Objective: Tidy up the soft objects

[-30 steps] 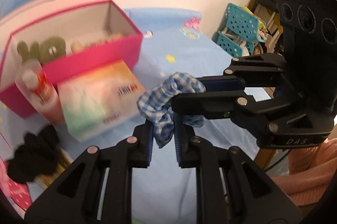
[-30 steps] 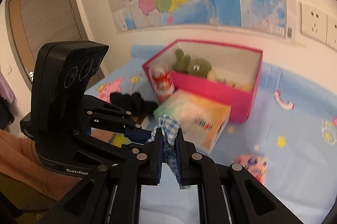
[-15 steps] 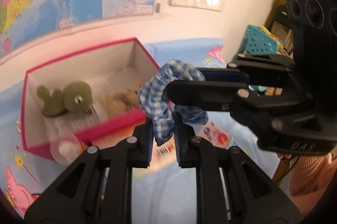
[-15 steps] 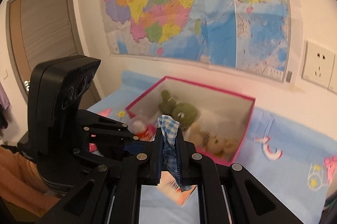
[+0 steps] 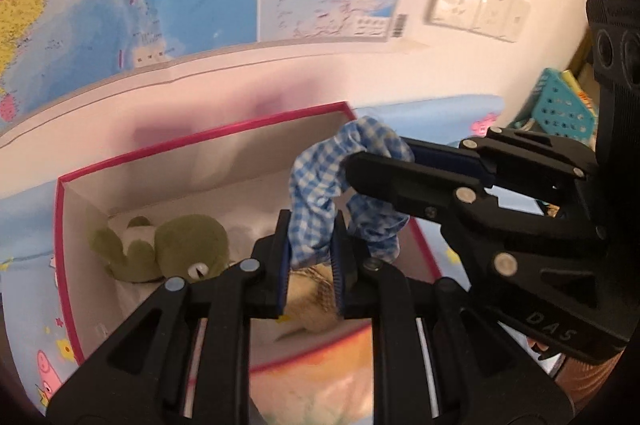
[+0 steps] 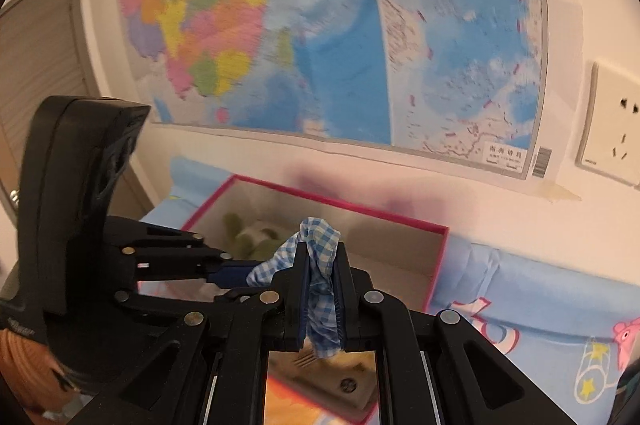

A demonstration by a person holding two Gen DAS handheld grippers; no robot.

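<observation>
Above the pink box [image 5: 60,225] we hold a blue gingham scrunchie [image 5: 320,193] stretched between both tools. Our left hand-held gripper [image 5: 310,257] is clamped on the scrunchie's near end, the fabric pinched between its blue pads, and our right hand-held gripper [image 6: 320,289] is clamped on the far end, reaching in from the right in the left wrist view. The cloth hangs in the air over the open box, touching nothing else that we can see. Inside the box, to the left, lies a green plush frog [image 5: 168,249], with a tan plush toy [image 5: 312,301] just beside it near the front wall. The box sits on a blue cartoon-print sheet [image 6: 540,305] against the far wall, under a large map [image 6: 320,45]. A wall socket [image 6: 612,129] is at the right, and teal baskets [image 5: 560,105] stand far right.
</observation>
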